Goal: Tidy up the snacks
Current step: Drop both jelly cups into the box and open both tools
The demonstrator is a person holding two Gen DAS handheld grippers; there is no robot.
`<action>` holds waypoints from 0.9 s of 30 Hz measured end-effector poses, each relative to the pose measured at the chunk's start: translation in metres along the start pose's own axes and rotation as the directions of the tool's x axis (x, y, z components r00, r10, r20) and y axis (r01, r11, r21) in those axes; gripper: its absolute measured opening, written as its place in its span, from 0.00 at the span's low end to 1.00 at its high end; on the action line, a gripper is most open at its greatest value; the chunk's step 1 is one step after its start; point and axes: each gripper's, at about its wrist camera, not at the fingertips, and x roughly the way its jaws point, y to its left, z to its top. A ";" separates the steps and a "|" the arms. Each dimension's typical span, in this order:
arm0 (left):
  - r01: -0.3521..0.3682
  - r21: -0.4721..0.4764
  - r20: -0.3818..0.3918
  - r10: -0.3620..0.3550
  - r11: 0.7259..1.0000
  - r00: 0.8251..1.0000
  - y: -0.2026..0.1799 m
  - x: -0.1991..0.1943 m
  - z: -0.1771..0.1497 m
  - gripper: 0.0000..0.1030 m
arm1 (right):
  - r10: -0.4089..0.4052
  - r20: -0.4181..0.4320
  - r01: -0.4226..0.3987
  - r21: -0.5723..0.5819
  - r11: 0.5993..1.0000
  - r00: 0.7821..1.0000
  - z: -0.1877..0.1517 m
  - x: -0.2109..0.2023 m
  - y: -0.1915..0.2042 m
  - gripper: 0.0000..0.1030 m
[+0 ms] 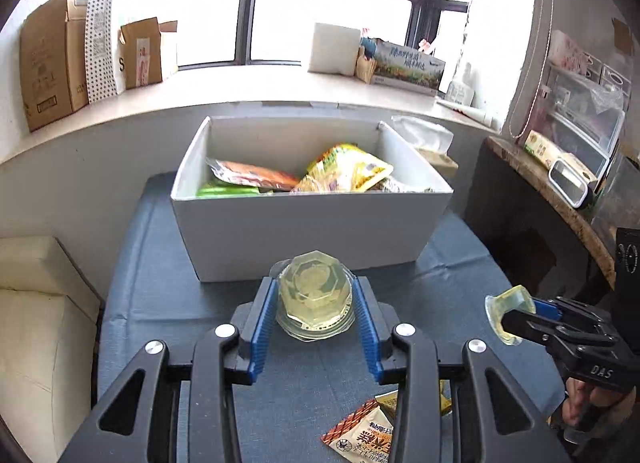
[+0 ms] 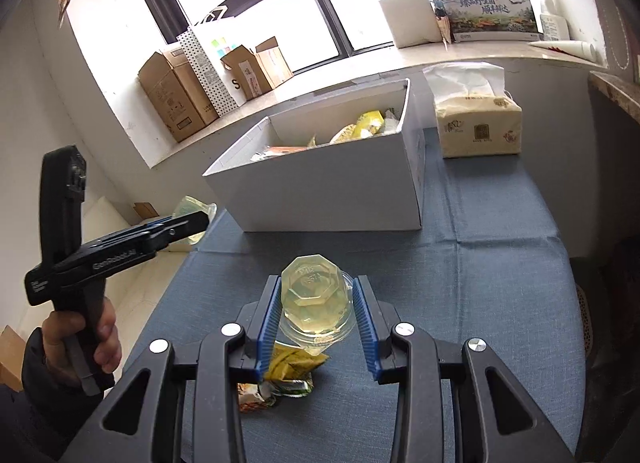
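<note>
My left gripper (image 1: 315, 305) is shut on a clear jelly cup (image 1: 315, 295) and holds it above the blue cloth, in front of the white box (image 1: 304, 231). My right gripper (image 2: 317, 309) is shut on a second jelly cup (image 2: 314, 299), also above the cloth. Each gripper with its cup shows in the other view: the right one (image 1: 510, 313) at the right, the left one (image 2: 196, 219) at the left. The white box (image 2: 328, 199) holds several snack packets (image 1: 344, 171). Loose snack packets (image 1: 366, 435) lie on the cloth, and they show under my right gripper (image 2: 288, 375).
A tissue pack (image 2: 478, 125) stands right of the box. Cardboard boxes (image 1: 52, 63) and a dotted bag (image 1: 98, 39) line the windowsill. A dark side table (image 1: 560, 199) with a container stands at the right. Cream boxes (image 1: 36, 303) sit left of the table.
</note>
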 end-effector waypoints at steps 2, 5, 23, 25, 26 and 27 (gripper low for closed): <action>-0.003 -0.018 0.036 0.004 1.000 0.999 0.000 -0.018 0.016 0.41 | 0.013 0.014 -0.013 -0.019 1.000 1.000 0.014 0.000 0.008 0.38; -0.010 -0.025 0.098 0.012 1.000 0.995 0.007 -0.042 0.040 0.41 | 0.027 0.040 -0.025 -0.059 0.998 0.999 0.041 0.000 0.023 0.38; -0.111 -0.012 0.028 0.111 0.994 0.993 0.049 0.066 0.151 0.42 | -0.058 0.025 0.060 -0.064 0.996 0.998 0.181 0.103 0.022 0.38; -0.117 -0.011 0.013 0.118 0.993 0.993 0.052 0.079 0.149 0.43 | -0.068 -0.005 0.067 -0.045 0.997 0.998 0.185 0.116 0.013 0.39; -0.110 -0.006 0.004 0.110 0.994 0.994 0.053 0.084 0.147 0.55 | -0.087 -0.019 0.086 -0.037 0.996 0.996 0.186 0.122 0.009 0.50; -0.110 -0.003 -0.011 0.110 0.994 0.994 0.053 0.088 0.145 0.82 | -0.105 -0.037 0.104 -0.029 0.994 0.994 0.187 0.127 0.005 0.66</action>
